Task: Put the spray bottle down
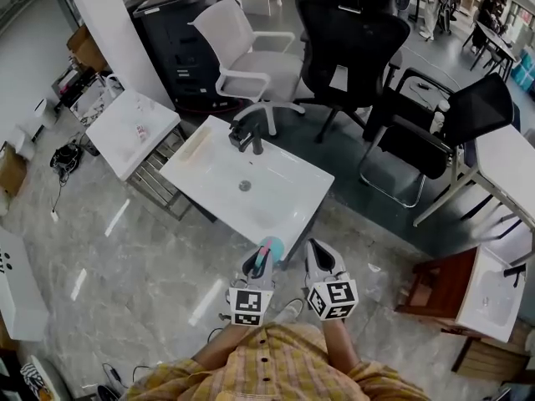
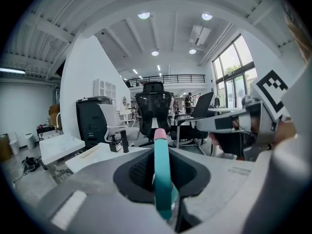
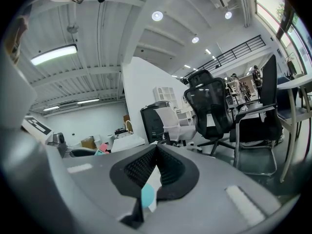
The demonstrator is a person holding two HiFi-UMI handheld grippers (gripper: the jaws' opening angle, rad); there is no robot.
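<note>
The spray bottle (image 1: 267, 254) is teal with a pink tip and sticks out forward from my left gripper (image 1: 256, 266), which is shut on it. In the left gripper view the bottle (image 2: 161, 174) stands upright between the dark pads of that gripper (image 2: 160, 149). My right gripper (image 1: 323, 259) hangs close beside it on the right, its pads meeting at the tip (image 3: 157, 147); a small white and pale-blue bit shows deep between them, and I cannot tell what it is. Both grippers hover just short of the near edge of a white wash basin top (image 1: 284, 211).
A black tap (image 1: 245, 136) stands at the basin's far edge, with a drain (image 1: 245, 185) in the middle. A second white basin (image 1: 125, 136) lies to the left. A white chair (image 1: 251, 61), black office chairs (image 1: 351, 44) and a dark cabinet (image 1: 171, 32) stand beyond.
</note>
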